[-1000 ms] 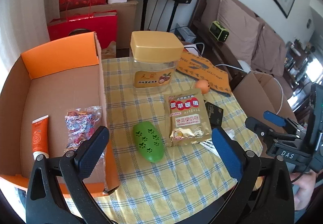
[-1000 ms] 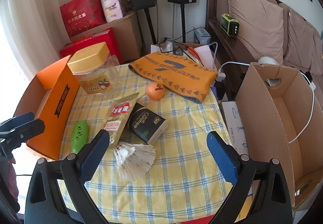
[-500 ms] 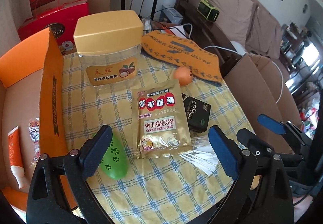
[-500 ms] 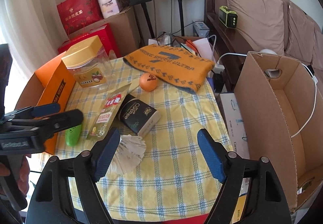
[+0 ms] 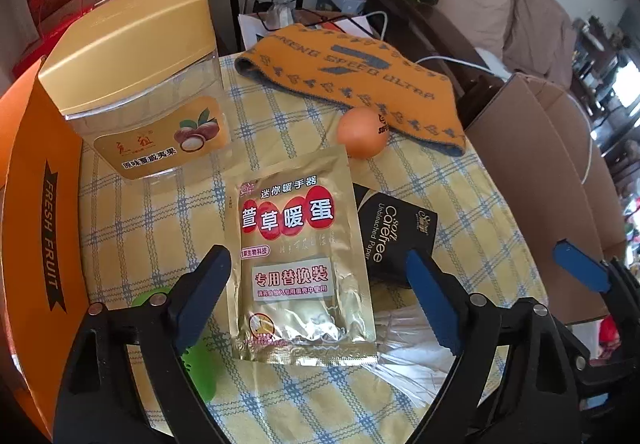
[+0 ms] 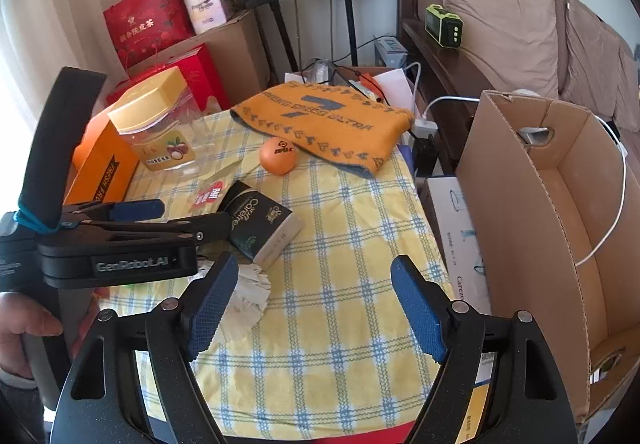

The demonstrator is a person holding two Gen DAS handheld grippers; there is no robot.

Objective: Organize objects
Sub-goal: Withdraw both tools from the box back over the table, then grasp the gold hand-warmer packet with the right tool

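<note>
A gold foil pouch (image 5: 300, 264) with red labels lies flat on the checked tablecloth (image 6: 344, 284). My left gripper (image 5: 316, 284) hovers just over it, jaws closing, one finger on each side of the pouch and neither pad touching it. A black tissue pack (image 5: 396, 228) sits to the pouch's right, a green perforated case (image 5: 200, 364) under the left finger, and white feathers (image 6: 248, 296) near the front. My right gripper (image 6: 314, 276) stands open over bare cloth with nothing between its fingers. A hand (image 6: 28, 328) holds the left gripper (image 6: 194, 213).
A gold-lidded clear jar (image 5: 136, 83), an orange ball (image 5: 362, 131) and a folded orange towel (image 5: 352, 79) sit at the back of the table. An orange fruit box (image 5: 36, 203) stands on the left, a tall open cardboard box (image 6: 520, 203) on the right.
The left gripper has swung right from the orange box and come down over the gold pouch, its jaws narrowing. The right gripper's jaws have narrowed a little; it has hardly moved.
</note>
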